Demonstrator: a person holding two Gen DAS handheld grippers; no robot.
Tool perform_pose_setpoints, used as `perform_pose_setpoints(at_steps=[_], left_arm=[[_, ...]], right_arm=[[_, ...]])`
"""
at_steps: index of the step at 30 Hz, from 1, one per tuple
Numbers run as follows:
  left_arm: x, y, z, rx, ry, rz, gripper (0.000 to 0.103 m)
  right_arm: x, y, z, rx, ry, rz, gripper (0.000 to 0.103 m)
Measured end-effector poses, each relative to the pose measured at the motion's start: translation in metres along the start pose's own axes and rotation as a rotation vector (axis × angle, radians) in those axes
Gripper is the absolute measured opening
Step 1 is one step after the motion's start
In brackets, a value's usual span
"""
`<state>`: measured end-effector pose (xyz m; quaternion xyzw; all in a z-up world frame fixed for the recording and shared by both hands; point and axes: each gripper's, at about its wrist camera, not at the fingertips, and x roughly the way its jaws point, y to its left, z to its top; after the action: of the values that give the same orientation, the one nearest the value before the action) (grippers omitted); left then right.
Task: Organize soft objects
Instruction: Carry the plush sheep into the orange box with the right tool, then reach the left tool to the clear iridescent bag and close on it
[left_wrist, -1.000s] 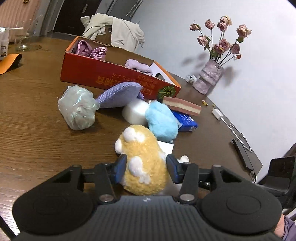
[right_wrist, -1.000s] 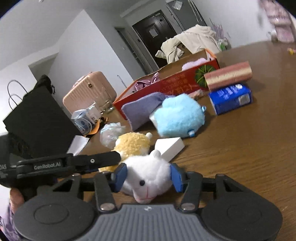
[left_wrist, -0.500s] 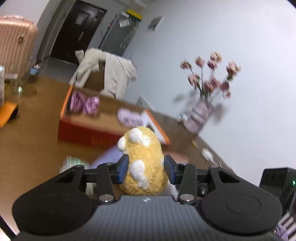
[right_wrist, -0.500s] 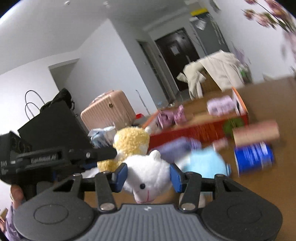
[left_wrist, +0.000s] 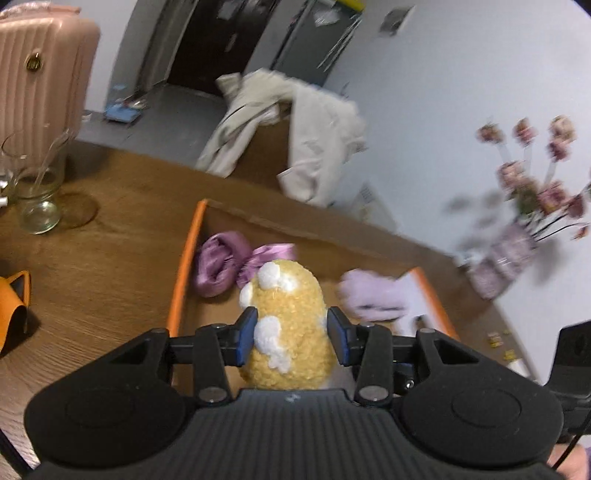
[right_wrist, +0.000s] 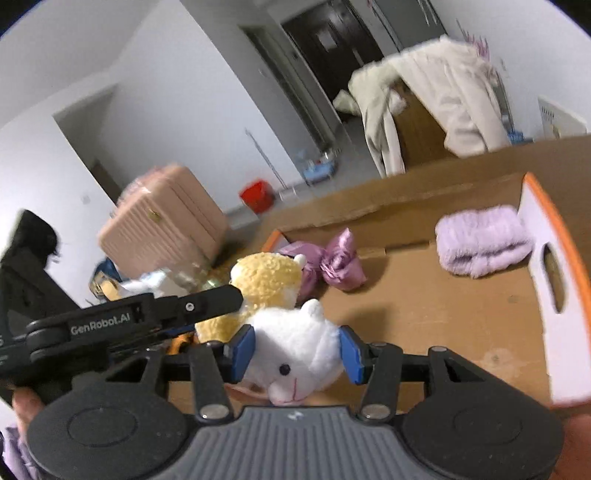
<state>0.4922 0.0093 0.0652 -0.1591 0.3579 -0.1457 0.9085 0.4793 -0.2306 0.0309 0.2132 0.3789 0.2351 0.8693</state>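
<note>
Plushies first: we've got the yellow plush toy (left_wrist: 286, 325) pinched in the left gripper (left_wrist: 291, 341), blue pads pressed into its sides, dead centre low in the left wrist view. Same deal on the other side, where the right gripper (right_wrist: 297, 349) is clamped around the white plush toy (right_wrist: 295, 343), sitting bottom centre of the right wrist view with its little face pointing down at us.

Both toys hang over the open cardboard box (right_wrist: 443, 317) with the orange rim, neither one touching the floor of it as far as we can tell. In the right wrist view the yellow one and the left gripper show up at middle left, just beside the white one.

Already in the box: a purple satin bundle (right_wrist: 332, 262) toward the far left corner, and a folded lilac fuzzy cloth (right_wrist: 484, 240) over on the right by the end wall with the handle slot. So two soft things look sorted, two more about to join them.

What's left, by our guess: lower both, let go, then go back for whatever else is soft on the wooden table (left_wrist: 110, 236). Neither view shows that part right now, so we can't say how many remain.

Around the edges: a glass (left_wrist: 37, 188) at far left, a pink suitcase (left_wrist: 40, 74) upper left, and a vase of flowers (left_wrist: 517, 236) at right, pretty blurry.
</note>
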Motion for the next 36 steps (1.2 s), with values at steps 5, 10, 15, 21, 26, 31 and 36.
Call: perform_pose_setpoints(at_steps=[5,10,15,21,26,31,36], left_arm=[[0.015,0.019,-0.010,0.041,0.058,0.027,0.047],[-0.003,0.017,-0.020,0.118,0.021,0.042,0.053],[-0.044,-0.001,-0.019,0.195,-0.050,0.033,0.059],[-0.118,-0.027,-0.036,0.295,-0.178,0.059,0.073],[-0.184,-0.045,-0.078,0.396,-0.316,0.067,0.088],[-0.230,-0.056,-0.135,0.472,-0.411,0.091,0.092],[-0.259,-0.060,-0.190,0.443,-0.423,0.042,0.095]], right_arm=[[0.036,-0.009,-0.002,0.019,0.088,0.002,0.053],[0.047,0.000,-0.007,-0.037,0.123,-0.026,0.066],[0.011,0.021,-0.007,-0.146,0.049,-0.074,0.069],[-0.086,0.045,-0.016,-0.269,-0.099,-0.101,0.078],[-0.168,0.055,-0.054,-0.348,-0.205,-0.149,0.084],[-0.228,0.062,-0.115,-0.422,-0.303,-0.225,0.086],[-0.258,0.072,-0.179,-0.441,-0.374,-0.296,0.088]])
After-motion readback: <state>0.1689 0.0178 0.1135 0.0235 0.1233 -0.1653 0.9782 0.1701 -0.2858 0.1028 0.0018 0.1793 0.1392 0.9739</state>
